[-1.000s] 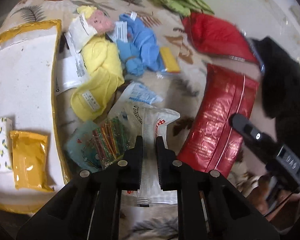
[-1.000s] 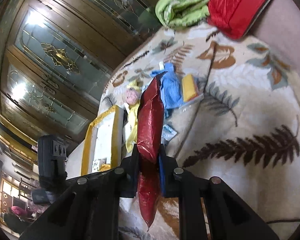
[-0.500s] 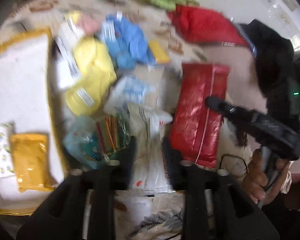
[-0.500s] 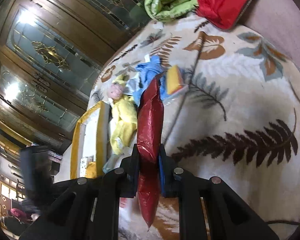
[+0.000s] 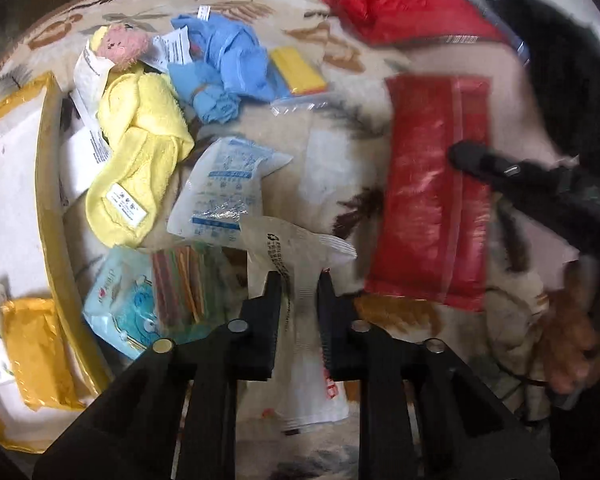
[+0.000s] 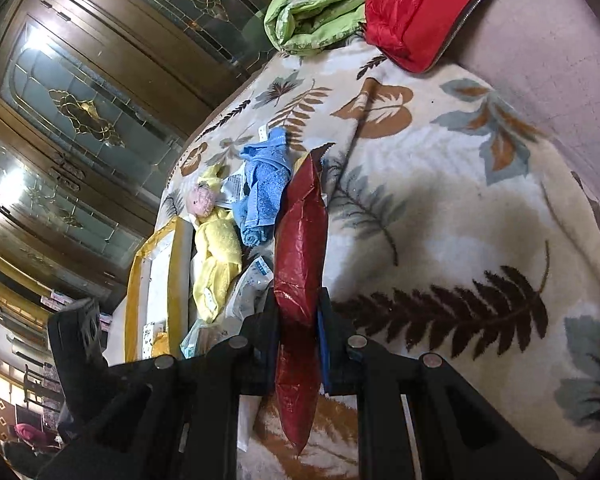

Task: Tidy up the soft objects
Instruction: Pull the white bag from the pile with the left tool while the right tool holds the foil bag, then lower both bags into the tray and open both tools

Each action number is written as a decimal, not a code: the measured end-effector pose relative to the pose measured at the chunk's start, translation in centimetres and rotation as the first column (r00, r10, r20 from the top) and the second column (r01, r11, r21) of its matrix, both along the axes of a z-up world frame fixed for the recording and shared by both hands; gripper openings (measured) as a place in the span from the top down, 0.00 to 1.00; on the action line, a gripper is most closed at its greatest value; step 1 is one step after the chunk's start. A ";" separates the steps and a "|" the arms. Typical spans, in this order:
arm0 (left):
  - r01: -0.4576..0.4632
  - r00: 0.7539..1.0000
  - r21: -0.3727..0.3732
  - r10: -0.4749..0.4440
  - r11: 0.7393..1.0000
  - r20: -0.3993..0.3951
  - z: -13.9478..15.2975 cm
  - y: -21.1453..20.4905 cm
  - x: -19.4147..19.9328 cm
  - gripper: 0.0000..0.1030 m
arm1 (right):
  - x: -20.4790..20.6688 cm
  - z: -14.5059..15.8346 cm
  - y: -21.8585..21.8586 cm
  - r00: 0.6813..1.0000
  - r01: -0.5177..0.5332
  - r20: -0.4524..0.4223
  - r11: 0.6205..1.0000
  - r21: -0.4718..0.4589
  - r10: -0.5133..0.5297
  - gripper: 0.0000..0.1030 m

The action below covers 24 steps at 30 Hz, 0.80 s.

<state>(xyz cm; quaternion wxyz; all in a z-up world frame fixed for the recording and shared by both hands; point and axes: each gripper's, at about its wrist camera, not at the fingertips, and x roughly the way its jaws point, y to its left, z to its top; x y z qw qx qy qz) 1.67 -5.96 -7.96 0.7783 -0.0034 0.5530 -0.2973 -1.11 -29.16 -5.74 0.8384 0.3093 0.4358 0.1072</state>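
Observation:
My right gripper (image 6: 299,300) is shut on a red foil pouch (image 6: 300,256) and holds it edge-up above the leaf-print blanket (image 6: 460,200). The same pouch (image 5: 432,192) shows flat in the left wrist view, with the right gripper's body (image 5: 540,184) over it. My left gripper (image 5: 299,280) is open, its fingers either side of a clear plastic packet (image 5: 296,256) lying on the blanket. A yellow towel (image 5: 140,152), a blue towel (image 5: 220,68) and a pink plush (image 5: 120,46) lie further back.
A yellow-edged white tray (image 5: 52,208) at left holds an orange packet (image 5: 32,352). A white-blue sachet (image 5: 224,192), a light-blue packet with coloured sticks (image 5: 148,300) and a yellow bagged item (image 5: 298,72) lie around. A red jacket (image 5: 400,4) and green cloth (image 6: 320,4) lie at the back.
My left gripper opened and moved forward along the clear packet. My right gripper shifted slightly with the red pouch still held.

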 end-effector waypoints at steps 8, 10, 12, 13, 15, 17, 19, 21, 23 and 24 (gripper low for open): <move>-0.080 0.996 -0.314 0.065 0.946 -0.057 2.6 5.0 1.0 0.89 | 0.1 1.0 0.4 1.000 0.001 0.021 1.000 -0.007 -0.001 0.86; -0.121 0.992 -0.348 0.107 0.930 -0.060 3.4 6.5 1.4 0.89 | -0.3 2.0 0.8 0.998 0.004 0.057 1.000 0.008 -0.005 0.86; -0.187 0.982 -0.368 0.188 0.911 -0.032 4.8 9.3 1.6 0.89 | -0.5 3.1 1.7 0.995 -0.009 0.098 1.000 0.022 0.006 0.86; -0.235 0.969 -0.355 0.247 0.905 -0.010 5.7 10.8 1.8 0.89 | -0.5 4.1 2.8 0.991 -0.034 0.129 0.999 0.034 0.029 0.86; -0.313 0.940 -0.350 0.342 0.883 0.023 7.1 13.6 2.2 0.89 | 0.2 5.1 4.7 0.984 -0.087 0.158 0.995 0.054 0.077 0.86; -0.380 0.901 -0.322 0.426 0.867 0.085 8.6 16.5 2.4 0.89 | 1.4 6.0 7.4 0.972 -0.165 0.186 0.982 0.091 0.146 0.86; -0.423 0.871 -0.296 0.474 0.856 0.126 9.6 19.0 2.7 0.89 | 2.9 6.4 10.2 0.958 -0.233 0.196 0.965 0.120 0.207 0.86; -0.471 0.843 -0.252 0.516 0.845 0.153 9.9 21.2 3.2 0.89 | 4.6 6.6 13.4 0.941 -0.301 0.205 0.944 0.136 0.270 0.86; -0.506 0.827 -0.211 0.540 0.836 0.155 9.5 22.9 4.0 0.89 | 6.2 6.2 17.1 0.920 -0.365 0.202 0.922 0.131 0.335 0.86; -0.517 0.823 -0.201 0.548 0.832 0.151 9.2 23.5 4.3 0.89 | 6.8 5.9 18.5 0.914 -0.383 0.195 0.915 0.125 0.356 0.86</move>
